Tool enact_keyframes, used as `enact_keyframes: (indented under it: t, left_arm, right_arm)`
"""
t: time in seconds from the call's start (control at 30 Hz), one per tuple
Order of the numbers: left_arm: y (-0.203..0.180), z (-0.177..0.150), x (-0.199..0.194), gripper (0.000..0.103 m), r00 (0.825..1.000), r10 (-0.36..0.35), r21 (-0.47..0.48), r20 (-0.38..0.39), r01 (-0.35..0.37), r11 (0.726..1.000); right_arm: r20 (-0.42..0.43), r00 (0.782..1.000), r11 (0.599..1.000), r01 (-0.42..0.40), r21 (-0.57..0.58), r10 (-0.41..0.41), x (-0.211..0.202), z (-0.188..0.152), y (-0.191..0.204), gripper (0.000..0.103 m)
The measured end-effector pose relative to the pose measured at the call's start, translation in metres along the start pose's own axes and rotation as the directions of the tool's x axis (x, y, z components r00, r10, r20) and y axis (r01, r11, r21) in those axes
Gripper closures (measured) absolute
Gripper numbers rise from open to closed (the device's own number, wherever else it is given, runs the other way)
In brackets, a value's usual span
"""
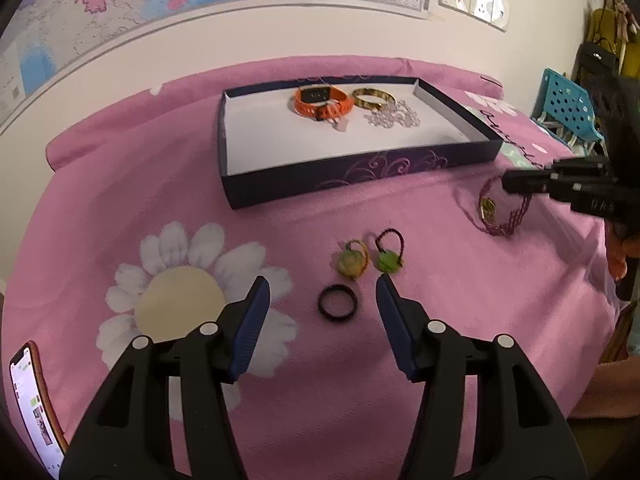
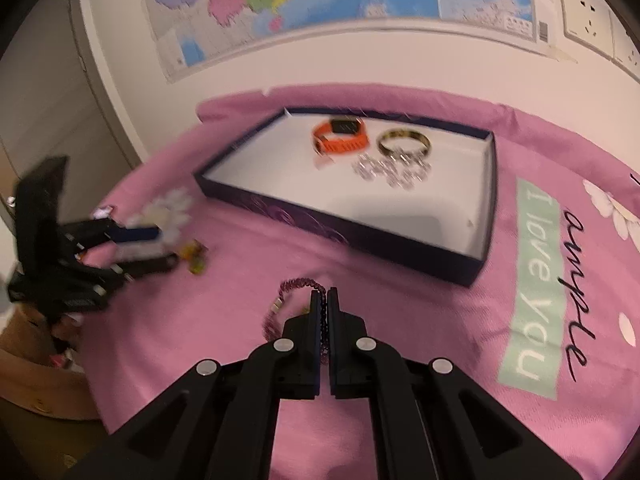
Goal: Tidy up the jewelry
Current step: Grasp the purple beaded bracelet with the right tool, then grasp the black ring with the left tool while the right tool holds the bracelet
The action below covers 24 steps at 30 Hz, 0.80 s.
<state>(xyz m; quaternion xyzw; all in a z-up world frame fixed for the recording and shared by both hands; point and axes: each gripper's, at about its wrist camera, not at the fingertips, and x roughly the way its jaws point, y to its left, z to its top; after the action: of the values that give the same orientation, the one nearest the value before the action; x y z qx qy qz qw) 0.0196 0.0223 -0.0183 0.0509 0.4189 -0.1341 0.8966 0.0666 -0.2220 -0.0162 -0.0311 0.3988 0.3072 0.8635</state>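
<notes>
A dark box (image 1: 400,168) (image 2: 360,236) on the pink cloth holds an orange watch (image 1: 324,103) (image 2: 340,136), a gold bangle (image 1: 373,98) (image 2: 403,142) and a clear bead bracelet (image 1: 394,116) (image 2: 394,170). My left gripper (image 1: 322,290) (image 2: 160,246) is open over a black ring (image 1: 338,303); two hair ties with a yellow-green charm (image 1: 352,262) and a green charm (image 1: 388,258) lie just beyond. My right gripper (image 2: 324,294) (image 1: 505,181) is shut on a purple bead bracelet (image 2: 294,284) (image 1: 502,216).
A phone (image 1: 34,396) lies at the cloth's near left edge. A map and wall sockets (image 1: 474,0) are on the wall behind. A blue plastic stool (image 1: 568,106) and bags stand at the right. A cardboard box (image 2: 36,380) sits below the cloth's left edge.
</notes>
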Motion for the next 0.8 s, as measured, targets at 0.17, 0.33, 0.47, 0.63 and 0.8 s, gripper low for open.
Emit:
enact_keyframes:
  t: [0.17, 0.33, 0.47, 0.63, 0.8]
  left_arm:
    - [-0.005, -0.004, 0.009, 0.056, 0.999, -0.002, 0.01, -0.033, 0.002, 1.0]
    - [-0.008, -0.004, 0.009, 0.069, 0.999, -0.006, 0.01, -0.032, 0.006, 1.0]
    - [-0.009, -0.004, 0.009, 0.08, 1.0, -0.001, 0.004, -0.03, 0.001, 1.0]
    - [-0.01, -0.005, 0.008, 0.08, 1.0, 0.005, 0.002, -0.024, -0.005, 1.0]
    - [-0.01, -0.002, 0.001, 0.08, 1.0, 0.001, -0.003, -0.004, -0.001, 1.0]
  right_arm:
    - [0.028, 0.999, 0.999, -0.032, -0.019, 0.032, -0.006, 0.007, 0.012, 0.101]
    - [0.041, 0.998, 0.999, -0.044, -0.021, 0.045, -0.01, 0.01, 0.016, 0.101]
    - [0.046, 0.998, 0.999, -0.049, -0.018, 0.05, -0.011, 0.011, 0.017, 0.101]
    - [0.05, 0.997, 0.998, -0.059, -0.014, 0.06, -0.01, 0.013, 0.018, 0.101]
    - [0.062, 0.996, 0.998, -0.066, -0.017, 0.067, -0.013, 0.018, 0.019, 0.101]
